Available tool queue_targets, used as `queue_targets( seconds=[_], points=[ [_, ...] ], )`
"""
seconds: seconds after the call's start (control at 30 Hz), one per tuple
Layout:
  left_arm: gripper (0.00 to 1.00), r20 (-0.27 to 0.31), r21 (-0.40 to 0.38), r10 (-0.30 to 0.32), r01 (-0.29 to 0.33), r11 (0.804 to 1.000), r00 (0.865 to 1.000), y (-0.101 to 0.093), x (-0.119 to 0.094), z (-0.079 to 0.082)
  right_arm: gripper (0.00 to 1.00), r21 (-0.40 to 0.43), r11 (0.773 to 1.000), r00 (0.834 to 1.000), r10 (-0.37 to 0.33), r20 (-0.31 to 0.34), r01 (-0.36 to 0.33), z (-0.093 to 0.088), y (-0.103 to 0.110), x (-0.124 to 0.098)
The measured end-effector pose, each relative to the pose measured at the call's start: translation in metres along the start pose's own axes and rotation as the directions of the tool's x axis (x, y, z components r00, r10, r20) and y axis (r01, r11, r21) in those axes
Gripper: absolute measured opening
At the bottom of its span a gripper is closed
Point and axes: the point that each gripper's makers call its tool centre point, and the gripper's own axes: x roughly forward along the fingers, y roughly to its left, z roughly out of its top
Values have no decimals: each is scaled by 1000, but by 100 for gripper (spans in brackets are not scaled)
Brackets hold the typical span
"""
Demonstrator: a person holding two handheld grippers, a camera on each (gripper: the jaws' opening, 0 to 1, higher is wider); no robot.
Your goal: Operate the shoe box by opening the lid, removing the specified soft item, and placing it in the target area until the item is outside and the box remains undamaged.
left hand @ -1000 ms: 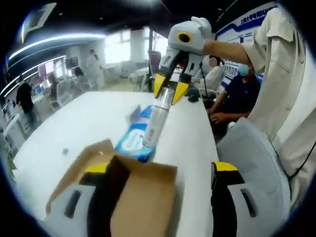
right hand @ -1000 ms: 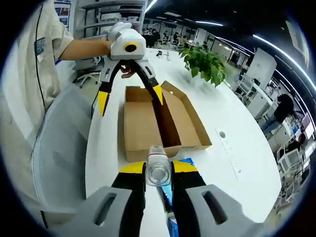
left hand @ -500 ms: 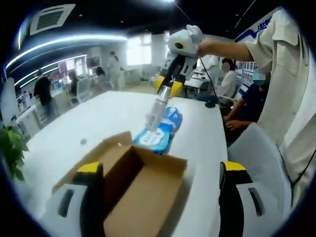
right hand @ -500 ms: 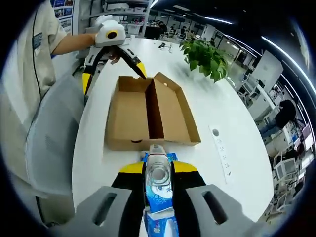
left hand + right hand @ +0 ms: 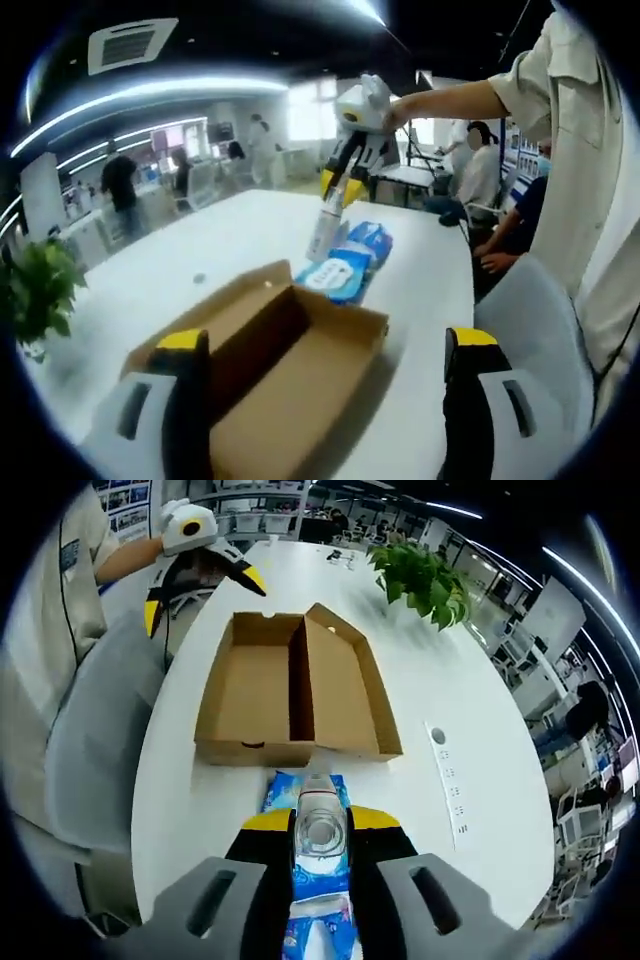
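So in the right gripper view, the right gripper [image 5: 320, 825] is clamped tight on a clear plastic bottle [image 5: 320, 818], its 2 yellow-tipped jaws pinching it from either side, bottle pointing straight out ahead. Right under the bottle there's a blue pack of wipes [image 5: 305, 900] lying flat on the white surface [image 5: 450, 690], outside the box, and I can't tell if the bottle's end is actually touching it. Just past the pack, further ahead of the gripper, sits the cardboard shoe box [image 5: 295, 685], wide open with the lid flipped out flat beside the tray, and nothing visible inside it. Beyond the box and off to the left, the left gripper [image 5: 200, 578] hangs above the surface edge with its jaws spread wide apart, a hand behind it. A potted plant [image 5: 425, 580] sits farther back on the surface. From the left gripper view, the 2 jaws stand well apart with the open shoe box [image 5: 270, 370] just ahead between them. Past the box is the wipes pack [image 5: 345, 265], and above it the right gripper [image 5: 340, 185] comes down from the top with the bottle [image 5: 325, 225] angled toward the pack. Some people are sitting and standing way in the background.
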Motion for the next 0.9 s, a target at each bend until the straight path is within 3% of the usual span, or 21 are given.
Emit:
queue_targets(
  seconds=[0.47,0.9],
  points=[
    [100,-19,-83,116,-117,990,993,5,-31,-36,16,-45,998,994,37,-99,-41,-17,-28,28],
    [100,-25,-127,183,-185,975,983,18,-46,-48,16,-57,996,980,52,-193,-64,-36,-56,50]
  ],
)
